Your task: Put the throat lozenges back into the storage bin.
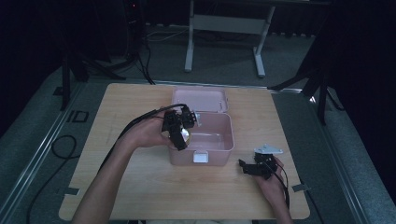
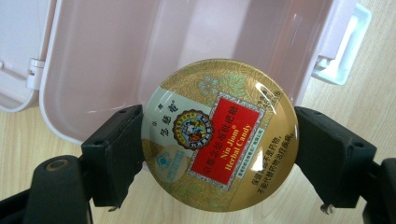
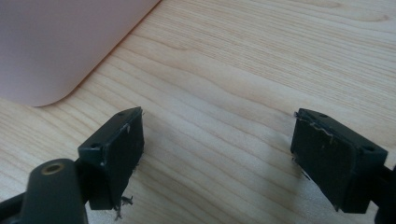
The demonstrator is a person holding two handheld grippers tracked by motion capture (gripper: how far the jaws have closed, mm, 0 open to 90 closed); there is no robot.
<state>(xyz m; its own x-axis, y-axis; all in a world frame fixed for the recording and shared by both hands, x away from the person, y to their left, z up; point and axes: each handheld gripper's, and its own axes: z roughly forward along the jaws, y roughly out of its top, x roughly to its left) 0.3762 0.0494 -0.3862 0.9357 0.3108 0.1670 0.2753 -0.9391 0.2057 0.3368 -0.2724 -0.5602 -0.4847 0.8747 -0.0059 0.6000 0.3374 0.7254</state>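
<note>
A round gold tin (image 2: 219, 135) with a red herbal-candy label sits between both pads of my left gripper (image 2: 218, 149), which is shut on it. The tin (image 1: 185, 135) hangs over the left front rim of the open pink box (image 1: 224, 142), tilted toward the empty inside (image 2: 140, 51). The box lid (image 1: 198, 99) lies folded back behind it. My right gripper (image 1: 248, 166) rests low over the wooden table at the front right of the box. Its jaws stand wide open (image 3: 217, 154) with only bare wood between them, and the pink box wall (image 3: 60, 42) shows at upper left.
The box has a white latch (image 1: 201, 157) on its front wall, seen again as the white latch (image 2: 343, 44) in the left gripper view. The wooden table (image 1: 116, 186) ends near the person's forearms. Table legs and cables stand on the dark floor beyond the far edge.
</note>
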